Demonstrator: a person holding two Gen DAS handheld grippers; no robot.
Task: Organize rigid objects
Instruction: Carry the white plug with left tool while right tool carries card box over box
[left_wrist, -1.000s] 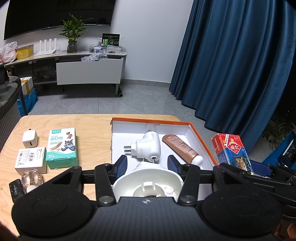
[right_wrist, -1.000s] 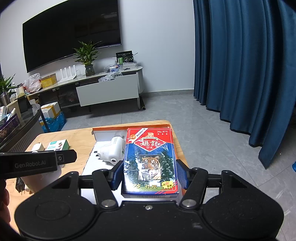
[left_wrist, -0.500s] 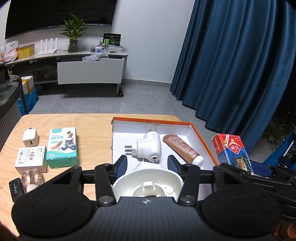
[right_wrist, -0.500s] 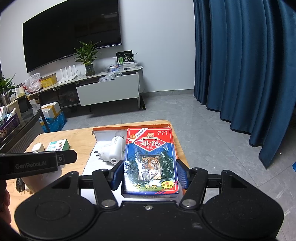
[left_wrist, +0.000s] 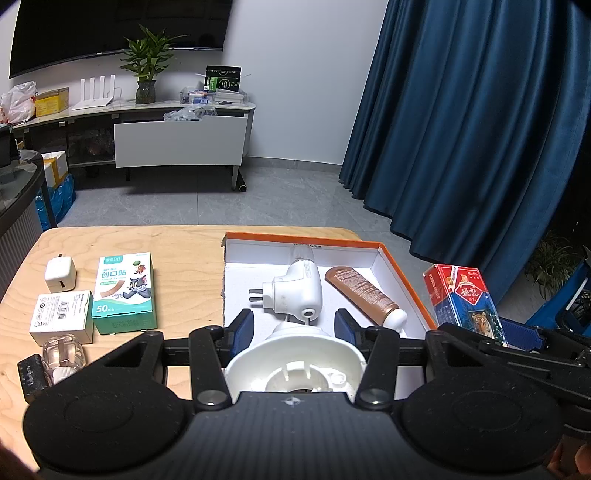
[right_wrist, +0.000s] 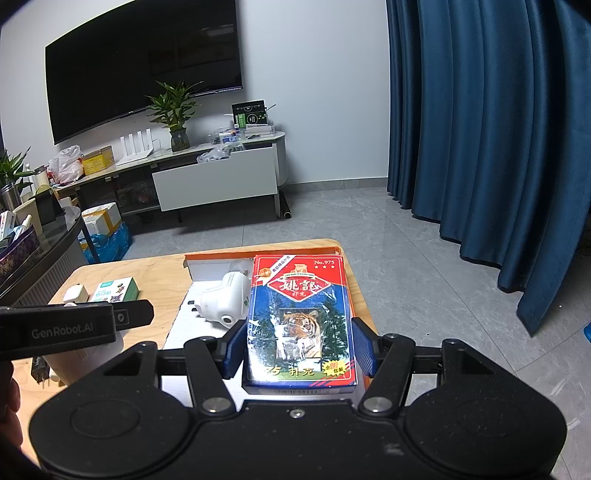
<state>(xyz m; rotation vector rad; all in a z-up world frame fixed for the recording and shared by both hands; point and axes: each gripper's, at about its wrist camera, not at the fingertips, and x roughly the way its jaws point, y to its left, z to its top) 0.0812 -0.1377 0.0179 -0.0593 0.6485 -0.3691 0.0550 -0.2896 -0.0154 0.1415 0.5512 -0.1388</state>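
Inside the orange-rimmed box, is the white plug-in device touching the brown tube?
Apart. In the left wrist view, a strip of the box's white floor shows between the white plug-in device and the brown tube, inside the orange-rimmed box.

Left claw (left_wrist: 293, 326) and right claw (right_wrist: 298, 349): matte black housings, round side discs, silver screws, blue ribbed pads; white "GenRobot.AI" lettering.

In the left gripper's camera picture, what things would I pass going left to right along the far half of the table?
White charger cube → green plaster box → white plug-in device → brown tube → red-and-blue card box.
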